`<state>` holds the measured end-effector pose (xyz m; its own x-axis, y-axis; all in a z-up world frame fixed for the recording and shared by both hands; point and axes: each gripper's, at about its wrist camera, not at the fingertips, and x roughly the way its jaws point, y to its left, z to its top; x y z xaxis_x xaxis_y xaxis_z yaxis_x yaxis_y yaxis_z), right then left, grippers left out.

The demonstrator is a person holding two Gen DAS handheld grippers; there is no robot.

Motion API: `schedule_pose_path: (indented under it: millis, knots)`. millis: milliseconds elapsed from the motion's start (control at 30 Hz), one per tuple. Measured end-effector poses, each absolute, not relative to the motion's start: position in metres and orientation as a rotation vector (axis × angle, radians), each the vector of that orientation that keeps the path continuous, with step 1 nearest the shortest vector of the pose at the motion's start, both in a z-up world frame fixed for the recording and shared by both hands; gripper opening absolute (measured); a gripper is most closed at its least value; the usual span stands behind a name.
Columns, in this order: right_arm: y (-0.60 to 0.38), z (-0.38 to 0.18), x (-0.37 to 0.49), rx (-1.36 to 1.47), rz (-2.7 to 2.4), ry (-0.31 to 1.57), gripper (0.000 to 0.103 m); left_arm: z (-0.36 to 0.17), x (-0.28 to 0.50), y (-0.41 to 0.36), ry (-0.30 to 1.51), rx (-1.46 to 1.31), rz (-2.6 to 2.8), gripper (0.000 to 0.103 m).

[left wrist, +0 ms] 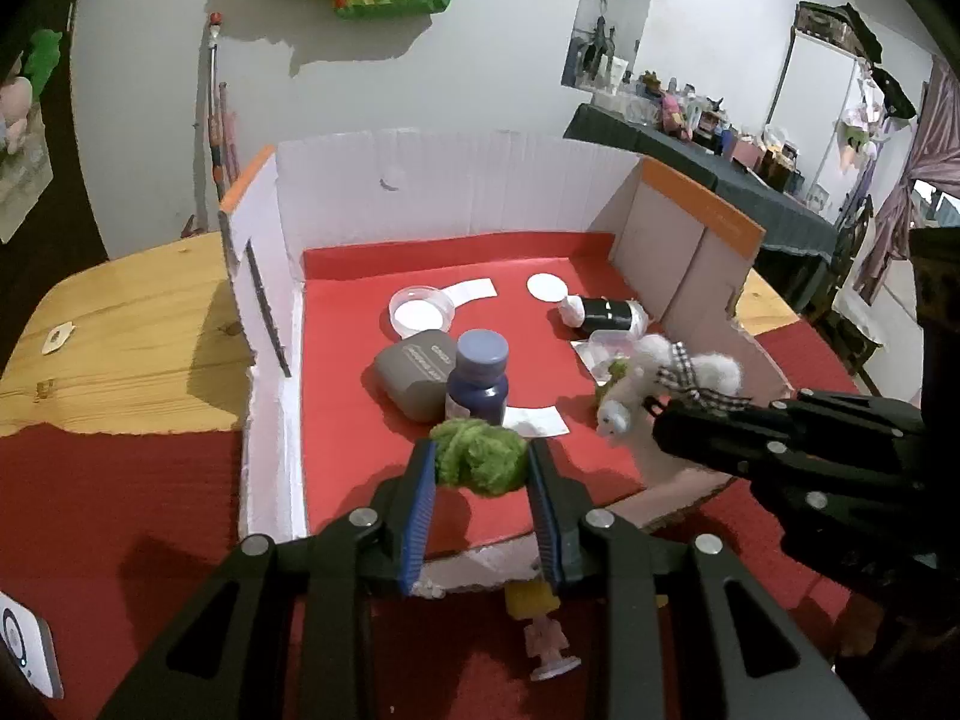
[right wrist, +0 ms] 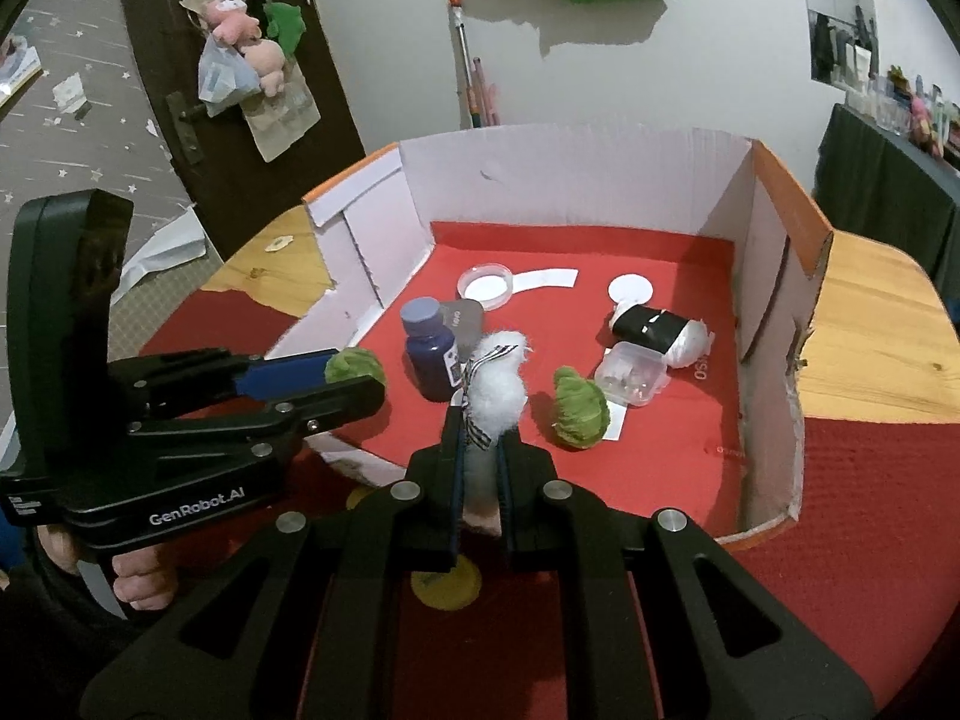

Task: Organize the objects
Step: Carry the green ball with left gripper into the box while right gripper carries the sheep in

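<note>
My left gripper (left wrist: 480, 462) is shut on a green fuzzy ball (left wrist: 478, 457) above the front of the red-floored cardboard box (left wrist: 336, 372). The ball (right wrist: 354, 363) and left gripper (right wrist: 360, 378) also show in the right wrist view. My right gripper (right wrist: 480, 438) is shut on a white plush toy with a checked ribbon (right wrist: 497, 387), held over the box's front edge; it shows in the left wrist view (left wrist: 660, 372) with the right gripper (left wrist: 660, 414). A second green fuzzy piece (right wrist: 579, 402) lies on the box floor.
In the box (right wrist: 774, 276) are a blue bottle (left wrist: 478, 384), a grey case (left wrist: 414, 378), a clear round dish (left wrist: 422, 312), a black-and-white roll (left wrist: 606, 313), a clear plastic tub (right wrist: 633, 373) and white paper markers (left wrist: 547, 287). A yellow-and-pink item (left wrist: 540, 630) lies on the red cloth outside.
</note>
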<state>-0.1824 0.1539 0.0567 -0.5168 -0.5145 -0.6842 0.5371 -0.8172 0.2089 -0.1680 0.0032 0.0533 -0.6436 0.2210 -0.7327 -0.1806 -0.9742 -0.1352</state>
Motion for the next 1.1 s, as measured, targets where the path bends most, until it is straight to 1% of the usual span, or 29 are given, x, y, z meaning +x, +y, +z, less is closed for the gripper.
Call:
schedule_pose_path:
  millis: [600,1100]
  knots:
    - [0.144,0.035,-0.205,1.111,-2.259,0.044,0.009,0.039,-0.183,0.009,-0.066,-1.243,2.621,0.032]
    - [0.142,0.029,-0.215,1.135,-2.239,0.029,0.009,0.029,-0.194,0.005,-0.085,-1.280,2.615,0.032]
